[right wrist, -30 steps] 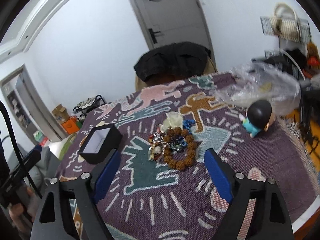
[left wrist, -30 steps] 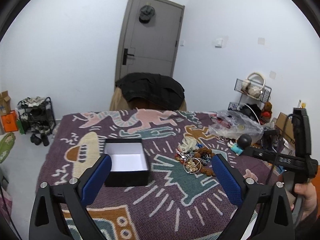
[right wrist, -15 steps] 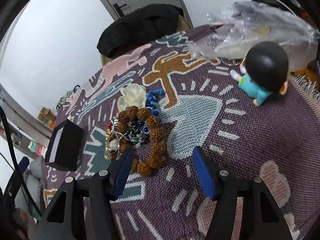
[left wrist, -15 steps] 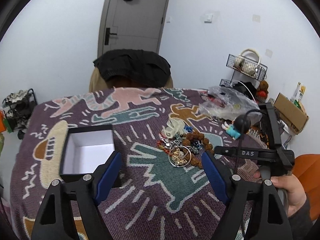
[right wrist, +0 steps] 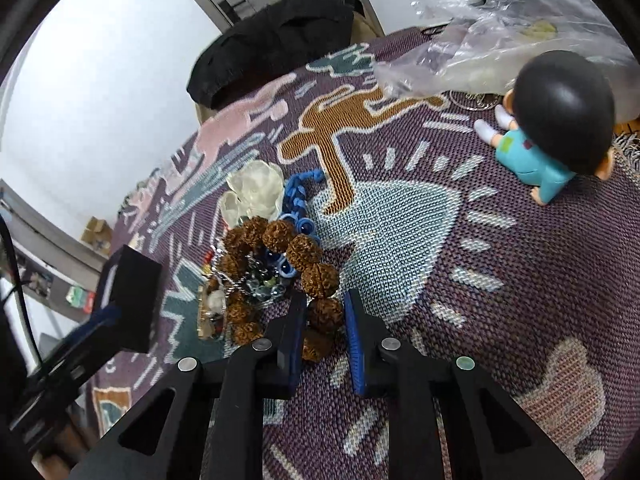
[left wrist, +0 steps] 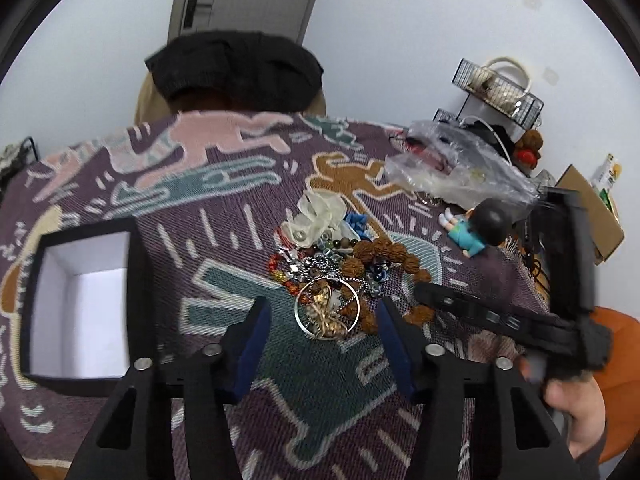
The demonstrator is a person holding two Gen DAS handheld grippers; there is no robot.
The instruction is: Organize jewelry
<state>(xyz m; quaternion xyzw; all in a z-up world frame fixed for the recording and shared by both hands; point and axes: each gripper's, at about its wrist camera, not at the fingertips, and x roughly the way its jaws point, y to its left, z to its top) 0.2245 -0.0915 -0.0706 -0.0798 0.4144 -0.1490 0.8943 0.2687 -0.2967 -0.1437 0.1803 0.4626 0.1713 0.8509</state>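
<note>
A pile of jewelry [left wrist: 336,268] lies on the patterned cloth: a bracelet of big brown seed beads [right wrist: 316,280], a silver ring pendant [left wrist: 326,312], blue and clear pieces. An open black box [left wrist: 80,300] with a white inside stands to the left. My left gripper [left wrist: 320,320] is open, its pads on either side of the silver ring pendant. My right gripper [right wrist: 326,316] has closed in around a brown bead [right wrist: 324,314] of the bracelet; whether the pads touch it is unclear. The right gripper also shows in the left wrist view [left wrist: 472,308].
A doll with black hair and a teal shirt [right wrist: 552,128] lies at the right of the cloth. A clear plastic bag [left wrist: 452,164] lies behind it. A chair with a black garment [left wrist: 236,68] stands at the far edge. Wire racks and a carton stand to the right.
Both grippers have moved down and forward to the jewelry pile. The right jaws have narrowed around a brown bead. The left jaws have narrowed around the ring pendant.
</note>
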